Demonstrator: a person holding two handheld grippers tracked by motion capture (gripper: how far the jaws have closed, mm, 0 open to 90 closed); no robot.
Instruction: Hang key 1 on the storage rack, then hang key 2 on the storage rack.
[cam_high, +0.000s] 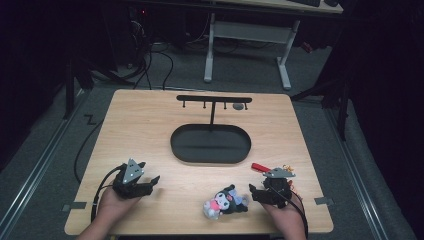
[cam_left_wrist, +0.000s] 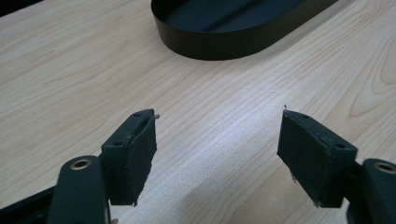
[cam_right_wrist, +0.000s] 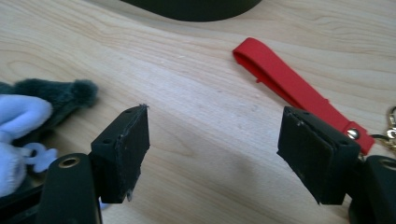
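Left hand-held gripper (cam_high: 156, 180): lower left of the high view, resting on the tabletop (cam_high: 140, 130); jaws apart, bare wood between them in the left gripper view
Right hand-held gripper (cam_high: 252, 189): lower right of the high view; jaws apart, nothing clamped
Plush toy (cam_high: 226, 201): dark and white, lying at lower centre of the high view, just left of the right hand-held gripper
Red strap (cam_right_wrist: 299, 91): upper right of the right gripper view, flat on the wood, with a metal clasp (cam_right_wrist: 392, 128) at its lower end
Black oval tray (cam_high: 210, 155): centre of the high view, bearing a T-shaped hook stand (cam_high: 213, 99)
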